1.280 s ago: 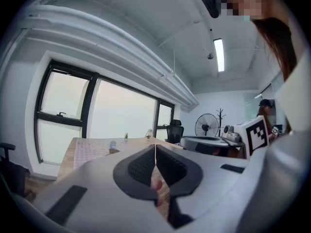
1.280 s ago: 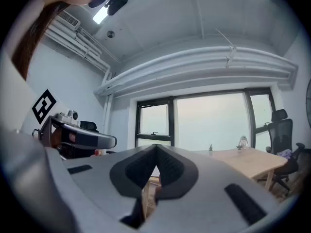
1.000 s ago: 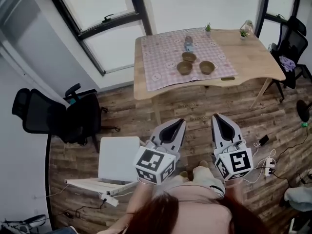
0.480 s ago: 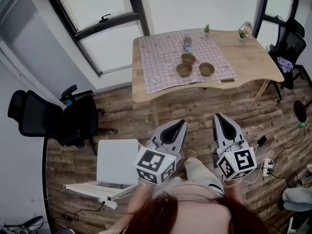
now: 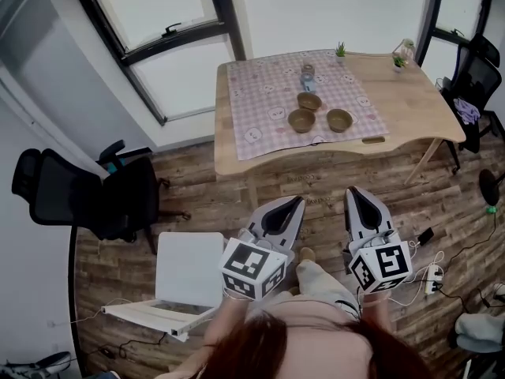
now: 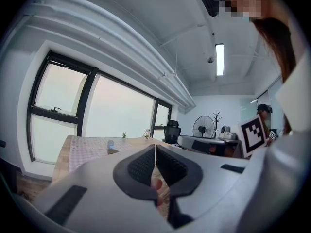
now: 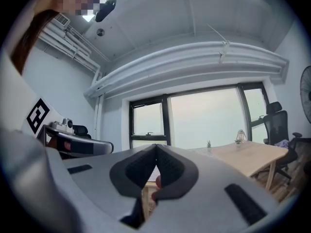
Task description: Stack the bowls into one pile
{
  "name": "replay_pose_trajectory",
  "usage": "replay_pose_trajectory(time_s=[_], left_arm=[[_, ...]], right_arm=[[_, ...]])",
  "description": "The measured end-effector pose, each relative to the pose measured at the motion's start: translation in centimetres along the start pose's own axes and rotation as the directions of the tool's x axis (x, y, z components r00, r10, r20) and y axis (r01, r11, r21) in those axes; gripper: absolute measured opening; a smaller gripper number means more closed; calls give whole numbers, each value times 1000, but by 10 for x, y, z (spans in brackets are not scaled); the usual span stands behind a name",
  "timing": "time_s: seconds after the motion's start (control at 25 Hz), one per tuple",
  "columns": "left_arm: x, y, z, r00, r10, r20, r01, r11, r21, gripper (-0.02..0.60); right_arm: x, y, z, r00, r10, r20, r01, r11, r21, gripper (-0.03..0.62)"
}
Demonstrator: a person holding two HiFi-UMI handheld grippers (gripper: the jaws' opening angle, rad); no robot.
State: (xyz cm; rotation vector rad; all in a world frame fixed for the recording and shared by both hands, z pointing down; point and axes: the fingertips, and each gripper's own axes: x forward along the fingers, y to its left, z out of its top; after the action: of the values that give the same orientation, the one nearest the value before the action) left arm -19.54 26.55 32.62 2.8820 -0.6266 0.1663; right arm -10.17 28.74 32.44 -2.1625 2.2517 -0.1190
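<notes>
The left gripper [image 5: 293, 204] is held over the wooden floor [image 5: 197, 188], its fingers together with nothing between them. Far ahead of both grippers, three brown bowls [image 5: 301, 120] stand unstacked, near each other, on the pink checked cloth [image 5: 260, 109] of the table [image 5: 410, 101]. The right gripper [image 5: 353, 194] also has its fingers together and is empty.

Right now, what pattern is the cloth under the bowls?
The cloth is pink-and-white checked, clearest in the head view.
</notes>
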Motion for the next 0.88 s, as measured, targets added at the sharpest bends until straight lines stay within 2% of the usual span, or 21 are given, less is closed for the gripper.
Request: replay_pose_trajectory(time_s=[0.88], left_arm=[[110, 39, 24, 1000, 9, -22, -8, 1000, 24, 11]], right_arm=[[91, -77, 6, 998, 51, -22, -52, 999, -16, 0]])
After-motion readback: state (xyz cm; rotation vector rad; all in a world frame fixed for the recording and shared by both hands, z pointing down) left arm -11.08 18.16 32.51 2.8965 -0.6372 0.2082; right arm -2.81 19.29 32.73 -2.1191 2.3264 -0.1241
